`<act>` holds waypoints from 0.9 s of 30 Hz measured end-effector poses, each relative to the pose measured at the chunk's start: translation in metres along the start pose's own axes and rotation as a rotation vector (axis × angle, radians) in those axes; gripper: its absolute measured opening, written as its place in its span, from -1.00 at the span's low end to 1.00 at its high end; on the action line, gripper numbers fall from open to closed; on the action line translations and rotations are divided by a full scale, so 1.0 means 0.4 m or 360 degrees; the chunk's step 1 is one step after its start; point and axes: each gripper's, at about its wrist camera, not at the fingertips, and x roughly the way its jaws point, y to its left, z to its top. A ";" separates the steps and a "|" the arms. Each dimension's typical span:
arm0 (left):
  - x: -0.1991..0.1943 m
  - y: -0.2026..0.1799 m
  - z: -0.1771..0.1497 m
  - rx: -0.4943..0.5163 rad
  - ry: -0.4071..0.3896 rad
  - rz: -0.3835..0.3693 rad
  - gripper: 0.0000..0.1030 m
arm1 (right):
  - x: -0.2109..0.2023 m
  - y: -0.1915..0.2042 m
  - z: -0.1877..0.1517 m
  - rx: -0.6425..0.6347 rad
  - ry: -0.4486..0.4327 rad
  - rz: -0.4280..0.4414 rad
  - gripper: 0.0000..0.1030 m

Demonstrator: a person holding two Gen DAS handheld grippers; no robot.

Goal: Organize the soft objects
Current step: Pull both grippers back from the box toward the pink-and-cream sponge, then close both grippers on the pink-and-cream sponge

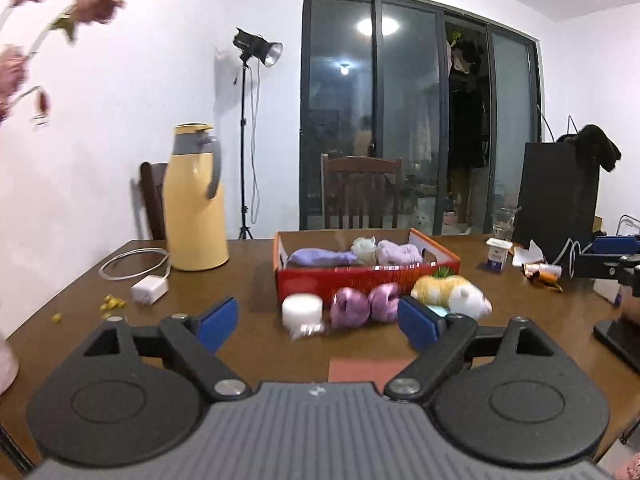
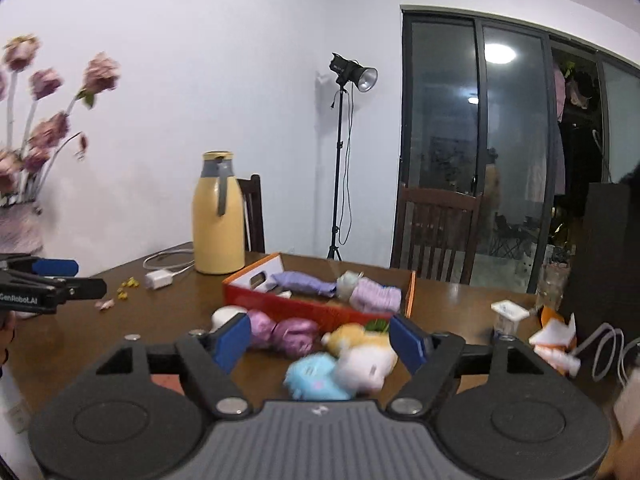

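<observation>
Left wrist view: sits low behind the left tool, looking nearly level across the desk toward the glass doors; red box near, dead ahead. Right wrist view: same low stance behind the right tool, further right, closer to the toys. Both share box, flask, lamp stand, flowers, doors.

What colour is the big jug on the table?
The jug is pale yellow with a grey handle, clearest in the left wrist view.
</observation>
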 end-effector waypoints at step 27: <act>0.117 0.055 -0.146 -0.0240 0.0198 -0.0171 0.59 | 0.100 0.125 -0.218 0.0379 0.0218 0.0177 0.35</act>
